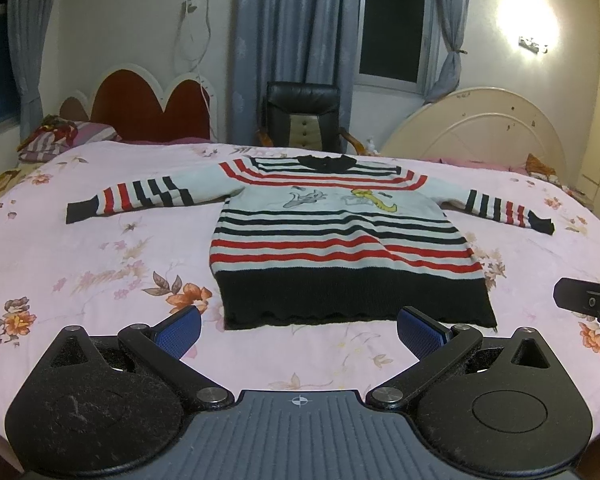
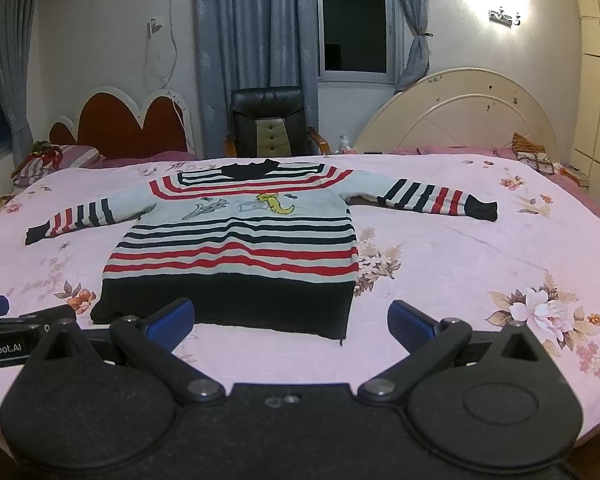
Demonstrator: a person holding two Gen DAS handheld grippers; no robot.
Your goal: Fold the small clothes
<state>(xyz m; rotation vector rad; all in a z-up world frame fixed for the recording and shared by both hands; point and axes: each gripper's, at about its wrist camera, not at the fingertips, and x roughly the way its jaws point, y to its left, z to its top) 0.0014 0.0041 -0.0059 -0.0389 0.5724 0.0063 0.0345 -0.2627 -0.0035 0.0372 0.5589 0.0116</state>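
A small striped sweater (image 1: 332,236), white with red and black bands, a black hem and cartoon figures on the chest, lies flat on the pink floral bedsheet (image 1: 100,264) with both sleeves spread out. It also shows in the right wrist view (image 2: 236,248). My left gripper (image 1: 300,330) is open and empty just in front of the black hem. My right gripper (image 2: 290,320) is open and empty, in front of the hem's right part. The right gripper's edge shows at the right of the left wrist view (image 1: 588,304).
A black office chair (image 1: 302,116) stands behind the bed. A red heart-shaped headboard (image 1: 148,100) and pillows (image 1: 60,136) are at the far left, a cream headboard (image 1: 484,128) at the far right. Curtains and windows line the back wall.
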